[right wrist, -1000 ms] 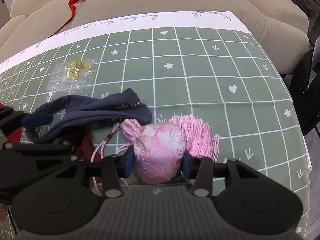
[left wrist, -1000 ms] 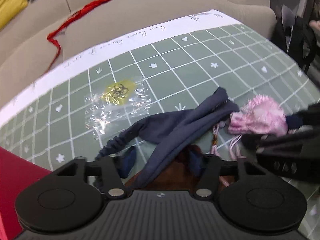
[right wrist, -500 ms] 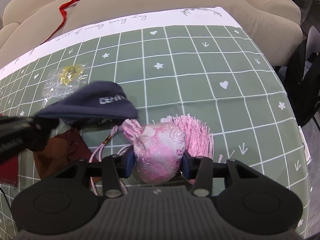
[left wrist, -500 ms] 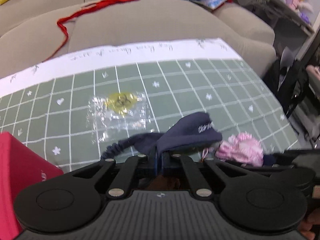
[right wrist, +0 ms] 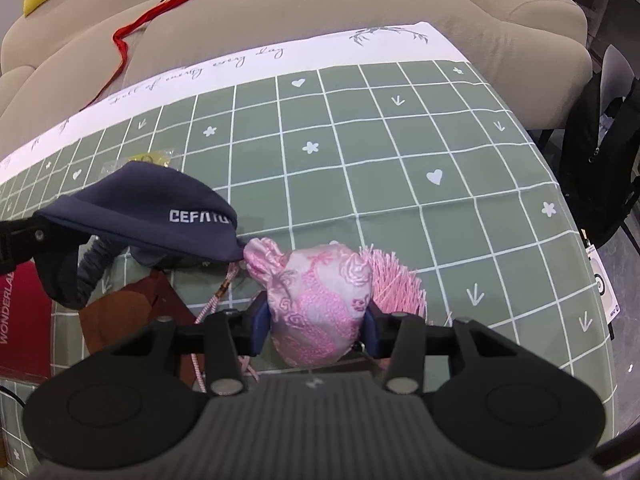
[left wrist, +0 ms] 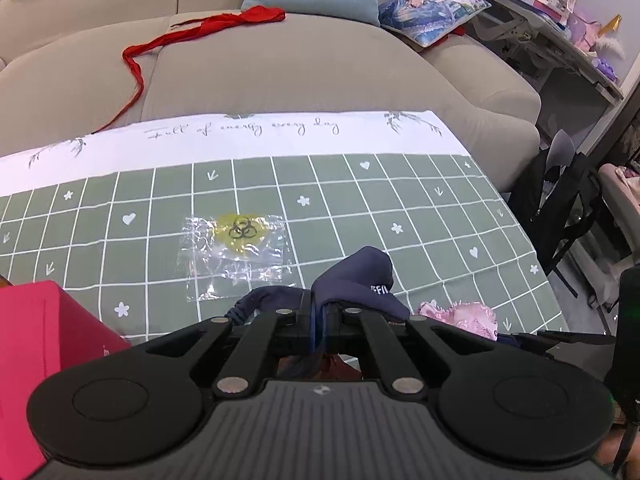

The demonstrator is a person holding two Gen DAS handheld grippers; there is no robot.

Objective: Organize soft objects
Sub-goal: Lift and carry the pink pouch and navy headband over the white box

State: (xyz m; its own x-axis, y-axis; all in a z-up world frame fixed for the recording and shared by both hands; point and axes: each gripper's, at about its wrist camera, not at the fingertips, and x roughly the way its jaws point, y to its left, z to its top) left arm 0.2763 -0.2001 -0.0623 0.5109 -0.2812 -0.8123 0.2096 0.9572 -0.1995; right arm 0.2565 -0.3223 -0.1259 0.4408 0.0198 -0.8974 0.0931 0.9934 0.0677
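Note:
My left gripper point(left wrist: 319, 312) is shut on a fold of the navy blue cloth point(left wrist: 360, 276) and holds it up off the green checked tablecloth point(left wrist: 400, 200). In the right wrist view the navy cloth point(right wrist: 152, 208), with white lettering, hangs from the left gripper point(right wrist: 24, 236) at the left edge, its elastic band drooping. My right gripper point(right wrist: 316, 322) is shut on a pink brocade pouch point(right wrist: 316, 296), both blue pads pressing its sides. The pouch's pink tassel point(right wrist: 392, 280) fans out behind it, and its cord point(right wrist: 208, 308) trails to the left.
A clear plastic bag with a yellow item point(left wrist: 236, 248) lies mid-table. A red box point(left wrist: 36, 344) stands at the near left, a brown cloth point(right wrist: 128, 312) beside it. Behind the table are a beige sofa point(left wrist: 280, 72) with a red ribbon point(left wrist: 168, 40) and a black bag point(left wrist: 560, 208).
My left gripper has shut on the navy cloth and lifted it off the table. The right gripper stayed put, gripping the pink pouch.

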